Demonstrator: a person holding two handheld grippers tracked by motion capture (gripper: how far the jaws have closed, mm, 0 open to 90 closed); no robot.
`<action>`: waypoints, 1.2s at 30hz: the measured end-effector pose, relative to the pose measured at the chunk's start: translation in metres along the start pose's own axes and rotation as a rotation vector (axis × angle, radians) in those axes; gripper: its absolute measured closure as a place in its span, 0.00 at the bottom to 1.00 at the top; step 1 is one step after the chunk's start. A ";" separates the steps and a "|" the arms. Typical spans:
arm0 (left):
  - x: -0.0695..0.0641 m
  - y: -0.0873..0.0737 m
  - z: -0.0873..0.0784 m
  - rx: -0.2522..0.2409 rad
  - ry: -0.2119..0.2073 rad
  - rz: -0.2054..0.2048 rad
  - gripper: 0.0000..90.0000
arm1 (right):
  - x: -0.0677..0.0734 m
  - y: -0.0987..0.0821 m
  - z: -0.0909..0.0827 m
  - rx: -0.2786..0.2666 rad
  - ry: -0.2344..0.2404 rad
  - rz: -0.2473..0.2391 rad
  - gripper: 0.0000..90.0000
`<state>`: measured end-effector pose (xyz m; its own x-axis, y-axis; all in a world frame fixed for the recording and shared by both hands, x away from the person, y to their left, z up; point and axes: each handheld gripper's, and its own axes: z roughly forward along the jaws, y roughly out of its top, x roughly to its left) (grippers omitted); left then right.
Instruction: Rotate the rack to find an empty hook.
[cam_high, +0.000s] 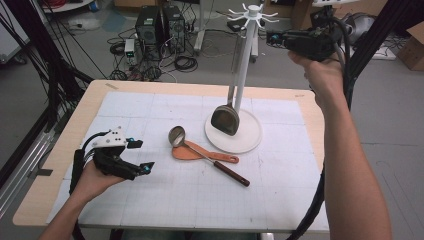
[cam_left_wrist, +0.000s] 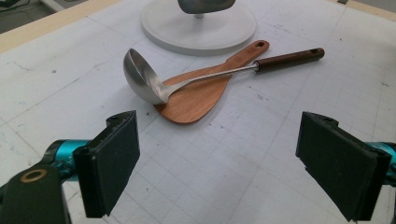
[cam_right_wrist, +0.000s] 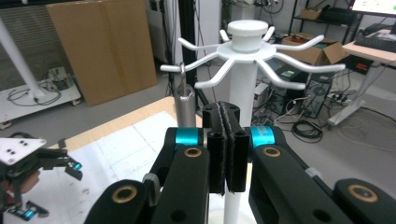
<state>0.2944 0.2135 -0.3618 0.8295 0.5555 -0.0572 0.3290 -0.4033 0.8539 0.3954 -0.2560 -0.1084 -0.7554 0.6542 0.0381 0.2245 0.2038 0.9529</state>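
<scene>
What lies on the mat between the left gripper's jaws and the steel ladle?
Nothing: in the left gripper view, bare white gridded mat runs from the open left gripper to the steel ladle, which rests across an orange-brown wooden spatula.

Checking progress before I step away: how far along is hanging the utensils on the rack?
Done: one spatula hangs on the rack. In hand: nothing; the right gripper is shut and empty by the hooks, the left gripper open. Left: the ladle and wooden spatula lie on the mat.
</scene>
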 end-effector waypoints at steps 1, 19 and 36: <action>0.000 0.000 0.000 -0.002 0.000 -0.001 0.16 | 0.000 0.001 0.000 -0.006 0.002 0.004 0.99; 0.000 0.000 0.000 0.000 0.001 0.003 0.16 | 0.012 0.014 0.010 -0.006 -0.008 -0.016 1.00; 0.001 0.000 -0.001 -0.005 0.007 0.005 0.16 | 0.027 0.023 0.028 0.015 0.005 -0.052 1.00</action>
<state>0.2943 0.2147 -0.3608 0.8277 0.5590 -0.0493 0.3227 -0.4023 0.8568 0.3976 -0.2133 -0.0934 -0.7693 0.6388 -0.0095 0.1945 0.2483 0.9489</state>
